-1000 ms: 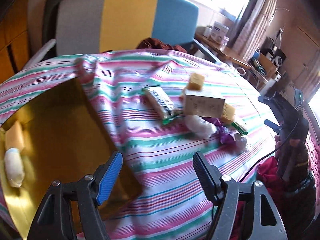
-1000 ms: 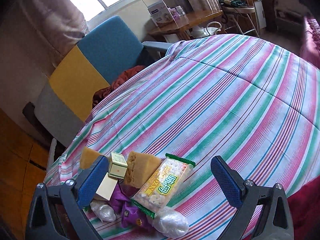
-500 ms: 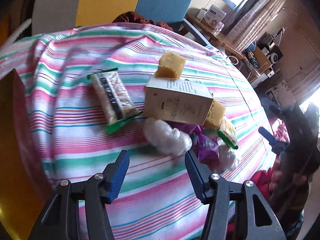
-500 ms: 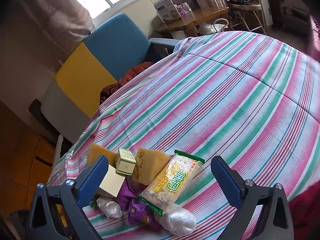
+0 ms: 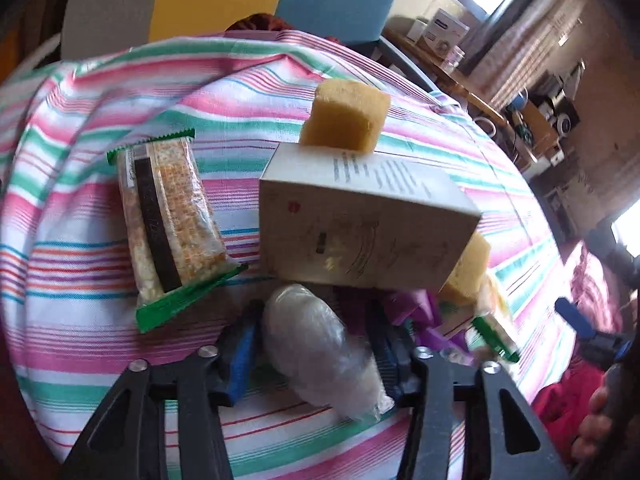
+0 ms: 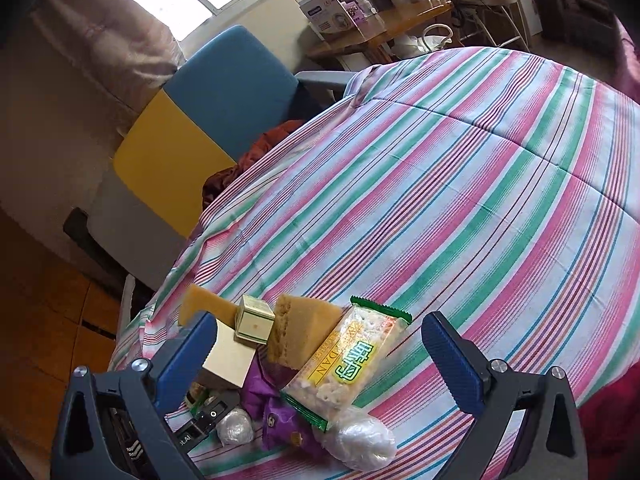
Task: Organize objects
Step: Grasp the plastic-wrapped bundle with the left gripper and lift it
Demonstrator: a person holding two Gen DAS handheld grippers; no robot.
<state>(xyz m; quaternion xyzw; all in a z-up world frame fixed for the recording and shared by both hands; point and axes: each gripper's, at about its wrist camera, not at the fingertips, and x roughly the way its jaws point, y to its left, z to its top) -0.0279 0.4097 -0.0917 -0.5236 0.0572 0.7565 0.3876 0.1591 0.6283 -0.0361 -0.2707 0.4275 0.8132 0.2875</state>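
The left gripper (image 5: 316,350) was closing around a white wrapped bundle (image 5: 320,356) lying near the box (image 5: 360,224) on the striped cloth (image 5: 80,248), its pads beside the bundle, contact unclear. The right gripper (image 6: 320,344) stood wide apart, holding nothing, over the snack packet (image 6: 344,364) and sponge (image 6: 300,332).

Open striped cloth (image 6: 460,184) right of and beyond the pile (broad, bare). Blocked ahead of the left gripper (image 5: 316,344) by the cardboard box (image 5: 360,232); snack packet (image 5: 168,216) crowding its left.
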